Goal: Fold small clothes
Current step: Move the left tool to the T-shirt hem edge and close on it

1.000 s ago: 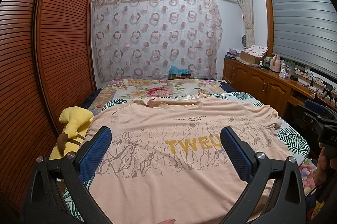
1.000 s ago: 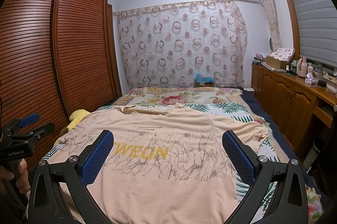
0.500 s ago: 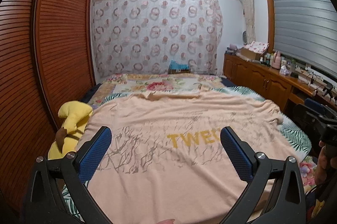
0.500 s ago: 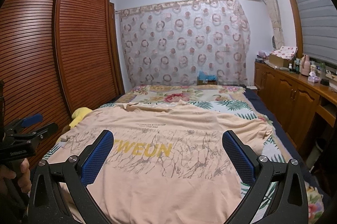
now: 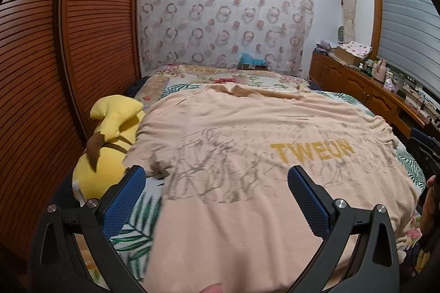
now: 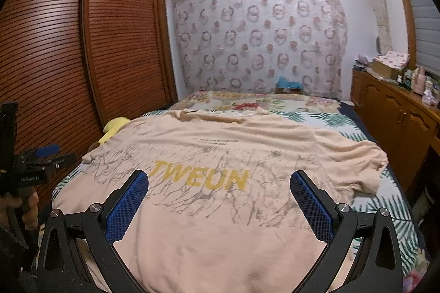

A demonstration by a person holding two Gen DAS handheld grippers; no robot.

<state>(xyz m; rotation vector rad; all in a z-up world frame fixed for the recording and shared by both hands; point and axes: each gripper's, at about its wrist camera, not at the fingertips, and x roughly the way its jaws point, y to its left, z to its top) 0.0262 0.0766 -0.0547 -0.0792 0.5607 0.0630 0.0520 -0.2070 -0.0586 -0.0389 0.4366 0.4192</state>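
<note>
A peach T-shirt (image 5: 247, 144) with yellow "TWEUN" lettering and grey branch print lies spread flat on the bed; it also shows in the right wrist view (image 6: 220, 172). My left gripper (image 5: 216, 191) is open and empty, held above the shirt's near left part. My right gripper (image 6: 220, 195) is open and empty, above the shirt's near middle, below the lettering. The shirt's right sleeve (image 6: 368, 169) is bunched at the bed's right side. The left gripper also shows at the left edge of the right wrist view (image 6: 41, 158).
A yellow plush toy (image 5: 110, 141) lies at the bed's left edge beside the shirt. A slatted wooden wardrobe (image 5: 68, 59) stands along the left. A wooden sideboard (image 6: 398, 122) with bottles and boxes runs along the right. The floral bedspread (image 6: 261, 103) extends behind the shirt.
Both grippers have tilted down and moved closer to the shirt. The left view has shifted left, showing more of the plush toy. Both stay open.
</note>
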